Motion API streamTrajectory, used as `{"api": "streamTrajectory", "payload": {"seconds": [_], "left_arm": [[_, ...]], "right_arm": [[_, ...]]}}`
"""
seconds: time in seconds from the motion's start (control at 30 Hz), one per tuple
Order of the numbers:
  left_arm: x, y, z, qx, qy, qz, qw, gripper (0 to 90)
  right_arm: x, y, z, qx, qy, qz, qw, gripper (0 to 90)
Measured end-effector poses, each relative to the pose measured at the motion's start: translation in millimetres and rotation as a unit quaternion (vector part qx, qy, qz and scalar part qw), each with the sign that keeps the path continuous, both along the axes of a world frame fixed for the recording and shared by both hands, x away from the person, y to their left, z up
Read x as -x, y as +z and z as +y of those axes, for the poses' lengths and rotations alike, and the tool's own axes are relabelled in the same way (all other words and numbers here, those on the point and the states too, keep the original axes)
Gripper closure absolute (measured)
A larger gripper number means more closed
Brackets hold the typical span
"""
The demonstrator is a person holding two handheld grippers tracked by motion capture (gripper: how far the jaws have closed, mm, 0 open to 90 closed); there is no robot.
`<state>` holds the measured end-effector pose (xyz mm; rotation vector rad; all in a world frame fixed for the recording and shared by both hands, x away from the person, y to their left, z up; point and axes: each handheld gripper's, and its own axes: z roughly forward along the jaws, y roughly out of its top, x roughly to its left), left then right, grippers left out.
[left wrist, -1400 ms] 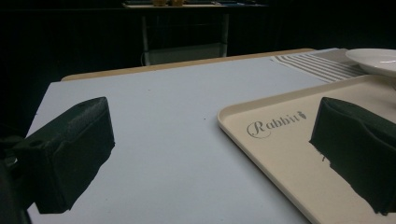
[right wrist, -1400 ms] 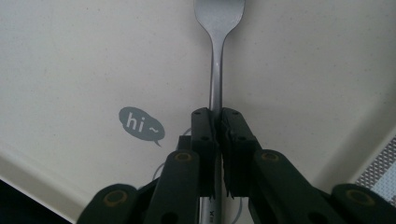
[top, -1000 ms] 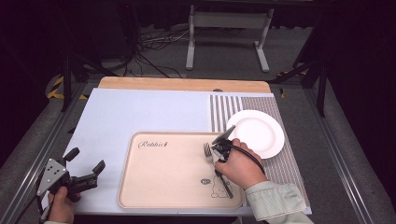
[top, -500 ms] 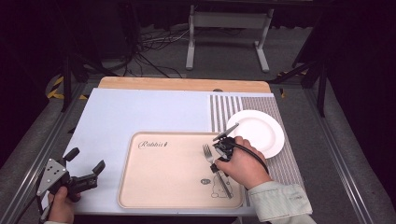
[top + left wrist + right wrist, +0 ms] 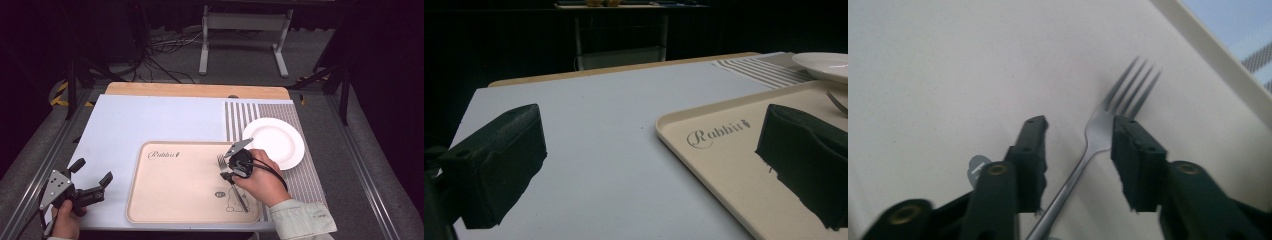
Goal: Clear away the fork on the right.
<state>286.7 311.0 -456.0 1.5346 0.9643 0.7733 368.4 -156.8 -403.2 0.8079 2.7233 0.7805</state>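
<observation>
The left gripper [image 5: 90, 181], held in the person's left hand [image 5: 65, 224] at the near left corner of the pale blue mat [image 5: 150, 125], has its jaws spread wide and empty. In the left gripper view one jaw stands over the bare mat and the other over the left edge of the beige tray [image 5: 724, 165], with the word "Rabbit" [image 5: 716, 134] printed on the tray between them. Ahead and to the right of this gripper lie the striped placemat [image 5: 756, 70] and the white plate [image 5: 824, 62].

The right gripper [image 5: 231, 169], held in the person's right hand [image 5: 260, 182], points down over the right part of the tray [image 5: 170, 195]. In the right gripper view its jaws are partly open, one on each side of the neck of a fork [image 5: 1118, 112]; the fork lies flat on the tray, its tines pointing away beyond the jaw tips. Whether either jaw touches the fork cannot be told. The plate [image 5: 273, 142] sits just beyond and to the right of this gripper, on the striped placemat [image 5: 300, 170] beside the tray.
</observation>
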Motion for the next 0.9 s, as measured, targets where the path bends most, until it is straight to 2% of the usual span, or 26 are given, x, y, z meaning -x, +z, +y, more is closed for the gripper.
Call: {"api": "streamTrajectory", "payload": {"seconds": [0.07,0.17,0.2,0.27,0.6,0.9], "left_arm": [[0.1,0.1,0.1,0.000,0.000,0.000,1.0000,0.3],[-0.1,0.0,0.4,-0.001,0.000,0.000,1.0000,0.3],[-0.2,0.0,0.4,-0.002,0.000,0.000,1.0000,0.3],[-0.1,0.0,0.4,-0.001,-0.001,0.000,1.0000,0.3],[0.1,0.2,1.2,0.000,0.000,0.001,1.0000,0.3],[0.1,0.3,1.1,-0.001,0.000,0.001,1.0000,0.3]], "right_arm": [[2.1,-2.6,1.6,-0.004,0.003,-0.005,1.0000,77.9],[2.6,-6.7,3.6,0.003,0.015,-0.024,0.9996,89.4],[1.7,-8.1,4.1,0.003,0.020,-0.032,0.9993,90.0],[1.0,-8.9,4.3,0.002,0.019,-0.031,0.9993,90.0],[-10.7,-26.1,8.1,0.000,0.025,-0.016,0.9996,90.0],[-13.3,-30.3,9.9,0.006,0.024,-0.011,0.9996,90.0]]}}
